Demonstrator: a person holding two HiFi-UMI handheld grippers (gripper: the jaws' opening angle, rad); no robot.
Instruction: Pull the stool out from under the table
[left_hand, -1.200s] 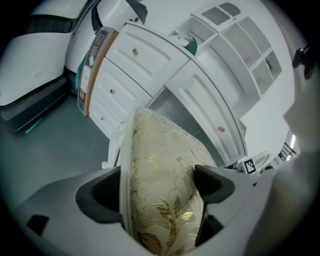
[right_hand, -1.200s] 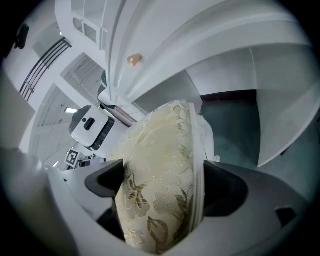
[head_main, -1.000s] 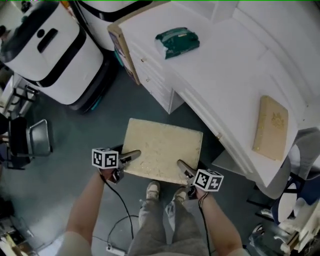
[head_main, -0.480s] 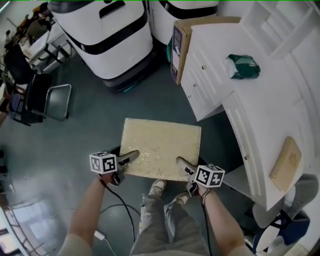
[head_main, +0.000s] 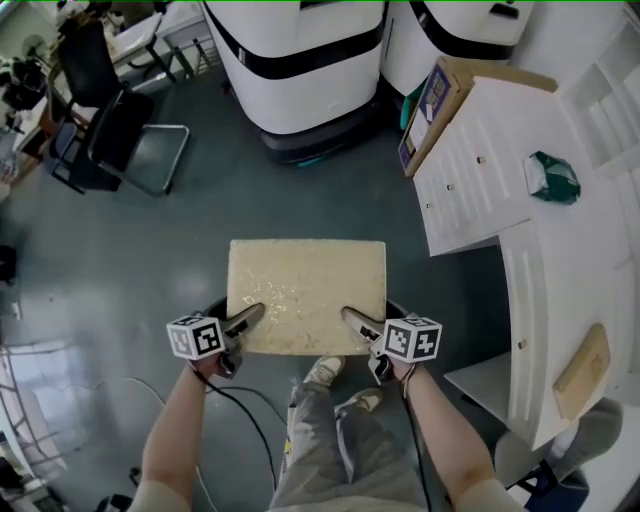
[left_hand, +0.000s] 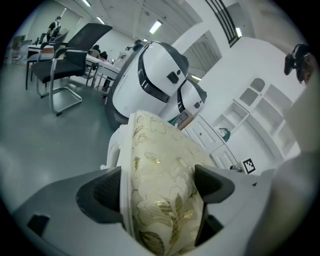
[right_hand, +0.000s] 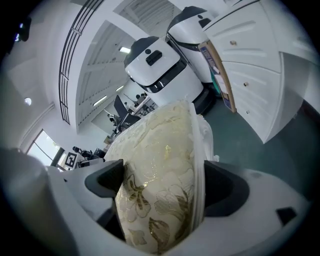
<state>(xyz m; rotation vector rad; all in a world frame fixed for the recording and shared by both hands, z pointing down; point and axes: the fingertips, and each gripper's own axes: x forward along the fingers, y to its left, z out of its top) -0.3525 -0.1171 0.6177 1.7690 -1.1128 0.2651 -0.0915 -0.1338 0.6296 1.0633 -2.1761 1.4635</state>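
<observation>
The left gripper (head_main: 248, 317) and right gripper (head_main: 352, 320) each pinch the near edge of the stool (head_main: 305, 285) between their fingers. The stool stands apart from the counter (head_main: 478, 185).

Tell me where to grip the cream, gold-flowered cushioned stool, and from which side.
Grip the cream, gold-flowered cushioned stool by its near long edge, one gripper towards each corner, from the person's side. The seat is a flat rectangular slab, thin enough for fingers to close over cushion and white rim. The left gripper and right gripper are shut on it there.
</observation>
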